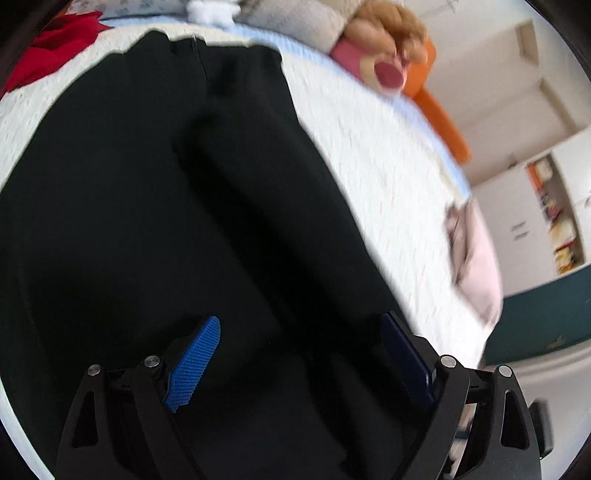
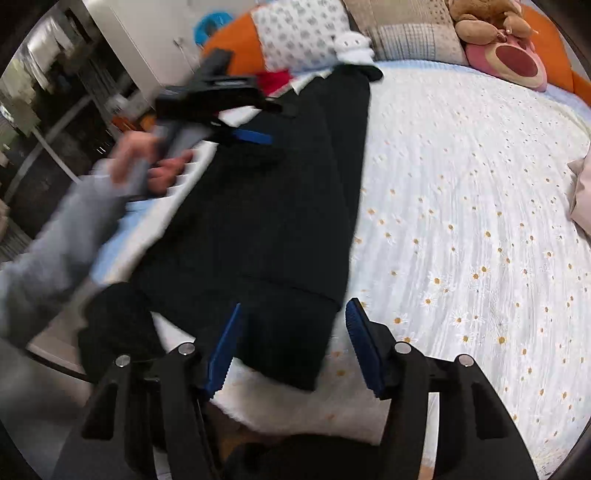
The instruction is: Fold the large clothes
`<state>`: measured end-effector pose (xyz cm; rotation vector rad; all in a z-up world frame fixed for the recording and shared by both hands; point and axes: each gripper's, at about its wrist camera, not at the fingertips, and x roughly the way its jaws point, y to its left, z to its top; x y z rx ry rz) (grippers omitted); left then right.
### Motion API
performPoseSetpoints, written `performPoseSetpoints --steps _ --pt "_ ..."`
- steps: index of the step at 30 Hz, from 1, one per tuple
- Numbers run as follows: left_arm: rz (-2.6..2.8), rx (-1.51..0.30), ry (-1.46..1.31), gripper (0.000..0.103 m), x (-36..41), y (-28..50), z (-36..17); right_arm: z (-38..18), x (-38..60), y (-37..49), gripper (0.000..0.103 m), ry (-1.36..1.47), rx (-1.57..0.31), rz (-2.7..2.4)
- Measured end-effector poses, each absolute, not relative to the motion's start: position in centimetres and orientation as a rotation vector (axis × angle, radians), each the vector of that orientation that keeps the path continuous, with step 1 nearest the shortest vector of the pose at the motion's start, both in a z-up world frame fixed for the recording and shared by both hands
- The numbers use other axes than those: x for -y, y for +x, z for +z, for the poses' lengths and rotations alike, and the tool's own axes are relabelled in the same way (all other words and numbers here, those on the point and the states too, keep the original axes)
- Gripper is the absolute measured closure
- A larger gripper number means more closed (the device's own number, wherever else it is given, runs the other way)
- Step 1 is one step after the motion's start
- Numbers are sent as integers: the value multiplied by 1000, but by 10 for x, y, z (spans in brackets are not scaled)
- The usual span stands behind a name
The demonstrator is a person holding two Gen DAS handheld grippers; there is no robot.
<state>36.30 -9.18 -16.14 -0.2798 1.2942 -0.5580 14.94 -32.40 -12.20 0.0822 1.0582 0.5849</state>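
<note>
Right gripper open (empty), black garment lengthwise twd pillows

bright even daylight, heavy motion blur, fisheye warping and dark corners

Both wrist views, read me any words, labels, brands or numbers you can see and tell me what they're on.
None can be read.
Black garment: no visible label or print.
Bedspread: daisy pattern only, no text.
Shelf items: too blurred and small to read.
Plush toys: no lettering visible.
</note>
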Motion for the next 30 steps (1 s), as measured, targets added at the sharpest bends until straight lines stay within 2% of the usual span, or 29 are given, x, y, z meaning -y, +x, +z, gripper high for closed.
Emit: performPoseSetpoints --steps 2,3,6,8,9,10,12,17,23,26,27,28,29,30 --pt "-579 -1302 -272 13 103 345 -168 -134 314 154 59 36 -1072 575" --pt "-590 -1304 -273 13 109 343 -170 -138 305 154 68 37 -1075 589" --pt "-594 -1287 -268 16 123 339 -175 -136 303 149 84 17 -1059 604" --pt "-594 -1279 -303 23 126 341 -177 -125 307 145 88 -10 -1035 591" --pt "-598 -1277 -324 49 129 343 -176 -122 310 141 89 -21 -1032 586" --pt "-633 -1293 -377 84 131 345 -178 -119 310 141 90 -29 -1024 582" --pt "-664 -1322 -532 84 127 346 -183 -107 306 136 90 -34 -1009 609" --pt "-710 -1243 -735 87 94 323 -175 -84 298 113 93 -101 -944 705" --pt "-577 -1321 -712 90 64 284 -208 -118 293 119 93 -143 -1087 732" --pt "-609 -1293 -735 88 65 267 -216 -102 297 129 90 -47 -1028 740" --pt "-618 -1264 -725 81 67 264 -212 -95 296 136 87 -44 -994 716" --pt "-630 -1229 -713 70 69 261 -206 -91 293 143 75 -54 -964 688" --pt "-633 -1179 -687 63 75 258 -197 -86 286 150 68 -90 -924 624" --pt "-634 -1133 -665 46 79 257 -190 -84 280 156 57 -130 -890 559"
